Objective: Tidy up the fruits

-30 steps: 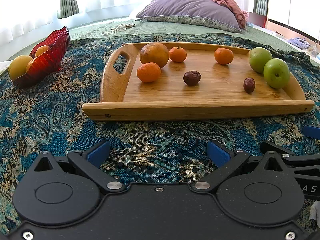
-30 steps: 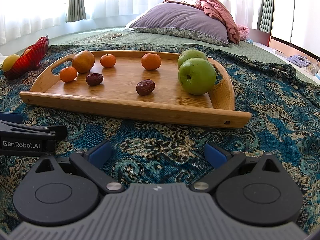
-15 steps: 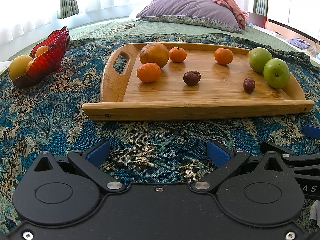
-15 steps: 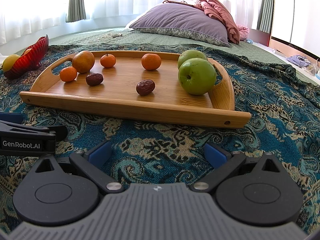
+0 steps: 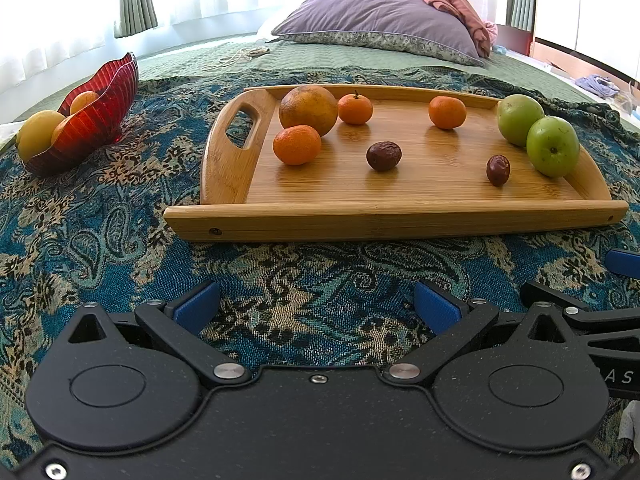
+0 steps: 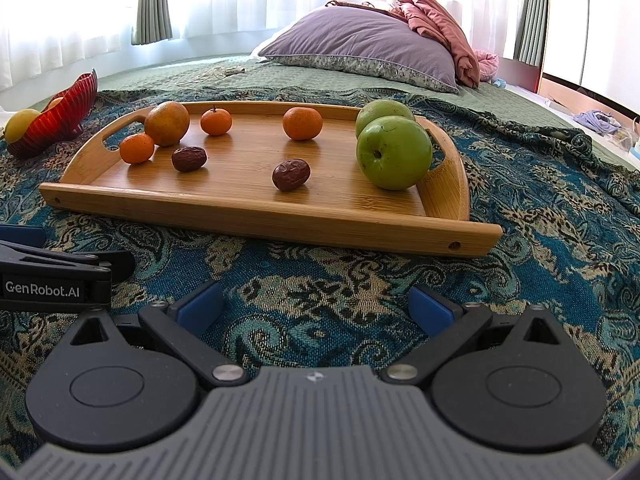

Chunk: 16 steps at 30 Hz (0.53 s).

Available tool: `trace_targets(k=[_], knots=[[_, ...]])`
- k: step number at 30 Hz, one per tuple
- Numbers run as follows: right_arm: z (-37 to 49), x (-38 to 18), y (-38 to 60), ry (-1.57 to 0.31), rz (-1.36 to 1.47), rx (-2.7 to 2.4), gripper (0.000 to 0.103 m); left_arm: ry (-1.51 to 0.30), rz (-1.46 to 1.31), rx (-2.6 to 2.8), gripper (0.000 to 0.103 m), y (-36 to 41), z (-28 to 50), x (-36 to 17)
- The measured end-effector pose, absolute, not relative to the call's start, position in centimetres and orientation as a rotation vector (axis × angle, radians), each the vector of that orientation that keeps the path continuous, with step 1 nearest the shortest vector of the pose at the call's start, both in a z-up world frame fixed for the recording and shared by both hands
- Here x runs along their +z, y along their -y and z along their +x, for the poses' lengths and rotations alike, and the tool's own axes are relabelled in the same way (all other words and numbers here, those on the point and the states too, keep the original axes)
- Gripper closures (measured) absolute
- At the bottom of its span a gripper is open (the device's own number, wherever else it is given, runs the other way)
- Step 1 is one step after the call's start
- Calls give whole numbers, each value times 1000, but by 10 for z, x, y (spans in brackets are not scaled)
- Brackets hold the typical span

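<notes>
A bamboo tray [image 5: 384, 220] lies on the patterned blue cloth; it also shows in the right wrist view [image 6: 248, 210]. On it are a large orange [image 5: 308, 110], three mandarins, one nearest the left handle [image 5: 297, 145], two brown dates [image 5: 384, 156] [image 5: 498, 169] and two green apples [image 5: 553, 146] [image 5: 520, 119]. My left gripper [image 5: 316, 306] is open and empty, low over the cloth in front of the tray. My right gripper [image 6: 314, 306] is open and empty beside it, facing the apple [image 6: 394, 152].
A red glass bowl [image 5: 86, 128] with yellow-orange fruit sits left of the tray, also in the right wrist view [image 6: 60, 116]. A purple pillow [image 5: 380, 20] and pink cloth lie on the green bedspread behind. A white cable [image 5: 236, 56] lies beyond the tray.
</notes>
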State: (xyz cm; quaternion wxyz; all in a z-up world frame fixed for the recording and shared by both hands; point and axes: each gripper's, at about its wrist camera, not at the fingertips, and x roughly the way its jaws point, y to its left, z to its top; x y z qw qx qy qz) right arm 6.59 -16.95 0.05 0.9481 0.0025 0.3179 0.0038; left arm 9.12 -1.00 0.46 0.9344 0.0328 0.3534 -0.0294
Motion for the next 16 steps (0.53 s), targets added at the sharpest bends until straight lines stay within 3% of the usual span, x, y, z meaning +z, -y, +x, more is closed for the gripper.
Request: trace_targets(k=[16], knots=[[65,0,169,-644,3,7,0,-714,69,-65,0,12,90,3]])
